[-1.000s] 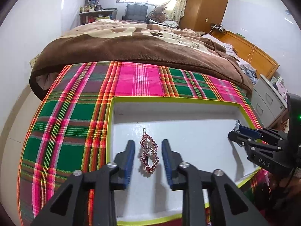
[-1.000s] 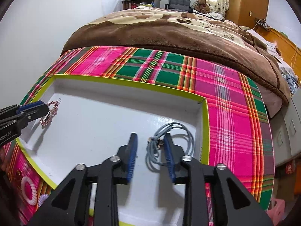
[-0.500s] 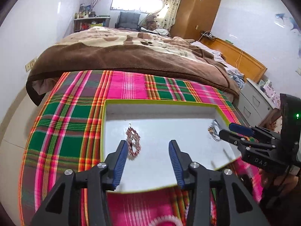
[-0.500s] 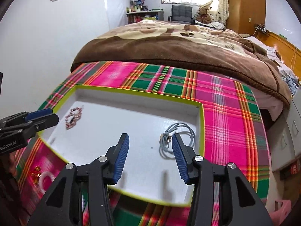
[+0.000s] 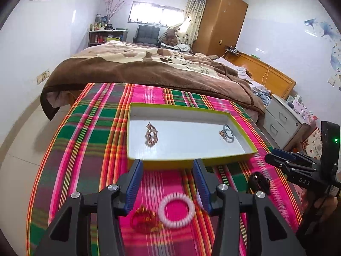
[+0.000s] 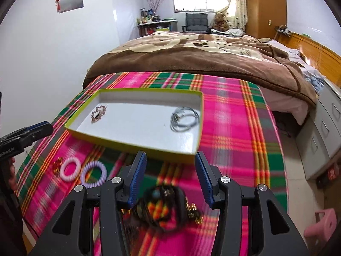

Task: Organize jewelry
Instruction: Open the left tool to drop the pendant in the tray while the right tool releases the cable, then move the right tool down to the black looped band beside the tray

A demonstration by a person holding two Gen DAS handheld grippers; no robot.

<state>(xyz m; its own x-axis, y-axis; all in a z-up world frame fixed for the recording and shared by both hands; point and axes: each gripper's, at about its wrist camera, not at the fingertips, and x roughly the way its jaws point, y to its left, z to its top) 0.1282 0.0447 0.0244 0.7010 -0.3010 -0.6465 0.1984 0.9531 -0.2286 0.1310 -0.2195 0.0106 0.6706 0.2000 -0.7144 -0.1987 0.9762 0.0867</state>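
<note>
A shallow tray with a yellow-green rim [image 5: 191,162] lies on the plaid cloth. Inside lie a pink rhinestone hair clip [image 5: 151,134] at the left and a grey cord bracelet [image 5: 228,135] at the right. My left gripper [image 5: 166,166] hovers before the tray's near wall, its jaws opening with nothing between them. Below it rest a pink spiral hair tie [image 5: 177,225] and a red-gold trinket [image 5: 142,219]. My right gripper [image 6: 170,157] stands open and holds nothing. A blurred black piece with coloured beads [image 6: 162,207] lies under it. A purple hair tie [image 6: 93,184] lies to the left.
The plaid cloth [image 6: 234,128] covers the foot of a bed with a brown blanket [image 6: 202,59]. A grey drawer cabinet [image 6: 324,132] and a pink stool [image 6: 319,228] stand at the right. A small gold piece [image 6: 192,211] lies beside the black one.
Both grippers opened wider and drew back and up out of the tray. The hair clip and the cord bracelet stay inside it. Loose pieces on the cloth came into view.
</note>
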